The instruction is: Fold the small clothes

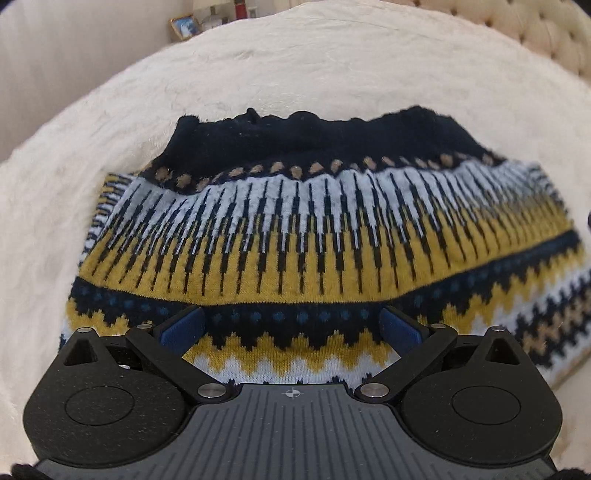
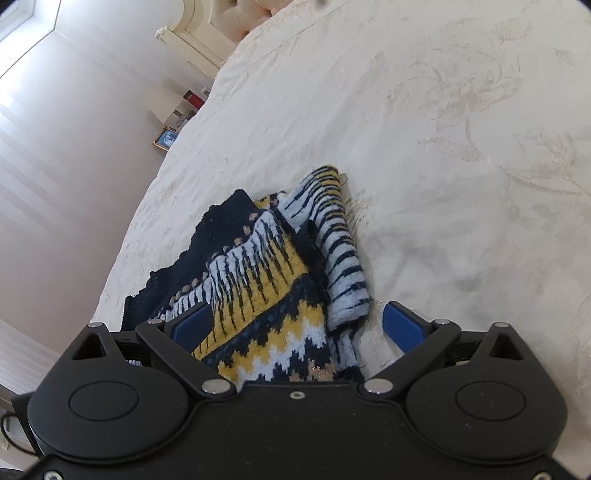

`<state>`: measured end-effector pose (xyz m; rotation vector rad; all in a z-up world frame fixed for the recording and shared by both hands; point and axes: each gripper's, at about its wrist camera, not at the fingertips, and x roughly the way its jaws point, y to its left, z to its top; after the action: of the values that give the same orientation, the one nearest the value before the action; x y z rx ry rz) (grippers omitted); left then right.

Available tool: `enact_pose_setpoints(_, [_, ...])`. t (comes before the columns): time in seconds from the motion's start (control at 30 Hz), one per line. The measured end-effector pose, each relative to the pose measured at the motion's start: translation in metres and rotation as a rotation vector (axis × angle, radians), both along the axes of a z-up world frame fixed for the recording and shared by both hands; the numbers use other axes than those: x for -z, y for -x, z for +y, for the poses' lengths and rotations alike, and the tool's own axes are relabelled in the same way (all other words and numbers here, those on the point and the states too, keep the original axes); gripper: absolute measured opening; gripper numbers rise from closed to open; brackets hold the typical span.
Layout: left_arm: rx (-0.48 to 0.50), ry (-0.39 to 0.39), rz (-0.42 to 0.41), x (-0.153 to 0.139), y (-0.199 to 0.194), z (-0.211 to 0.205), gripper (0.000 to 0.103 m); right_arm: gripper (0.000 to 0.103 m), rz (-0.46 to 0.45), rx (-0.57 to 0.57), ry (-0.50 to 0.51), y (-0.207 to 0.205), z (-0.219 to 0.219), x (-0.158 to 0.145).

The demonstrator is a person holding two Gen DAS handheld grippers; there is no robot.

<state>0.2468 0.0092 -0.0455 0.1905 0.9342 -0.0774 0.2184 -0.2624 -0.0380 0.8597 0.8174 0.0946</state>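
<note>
A small knitted sweater (image 1: 295,229) with navy, white, mustard and tan bands lies on the cream bedspread (image 1: 295,66). Its navy edge points away from me in the left wrist view. My left gripper (image 1: 293,326) is open, its blue pads (image 1: 184,326) spread just above the sweater's zigzag band, holding nothing. In the right wrist view the sweater (image 2: 258,269) lies bunched, with a striped sleeve (image 2: 343,258) folded along its right side. My right gripper (image 2: 295,325) is open over the sweater's near edge, its right pad (image 2: 402,326) over bare bedspread (image 2: 443,147).
A tufted cream headboard (image 1: 546,33) stands at the far right in the left wrist view. A nightstand with a framed picture (image 1: 183,26) and a red bottle (image 1: 240,8) stands beyond the bed. The bed's edge and a pale wall (image 2: 74,166) lie left in the right wrist view.
</note>
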Motion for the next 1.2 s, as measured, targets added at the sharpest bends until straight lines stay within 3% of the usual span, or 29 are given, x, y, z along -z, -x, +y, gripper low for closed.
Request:
enact_pose_setpoints(0.1, [0.001, -0.032, -0.007, 0.003, 0.002, -0.006, 0.103, 0.102, 0.006, 0.003, -0.021, 0.000, -0.001, 0.003])
enact_pose_setpoints(1.0, [-0.014, 0.014, -0.021, 0.003, 0.002, -0.001, 0.103, 0.103, 0.037, 0.080, -0.258, -0.003, -0.025, 0.031])
enact_pose_setpoints(1.2, [-0.008, 0.008, -0.009, 0.003, 0.001, -0.002, 0.103, 0.103, -0.029, 0.009, -0.204, -0.027, -0.019, 0.033])
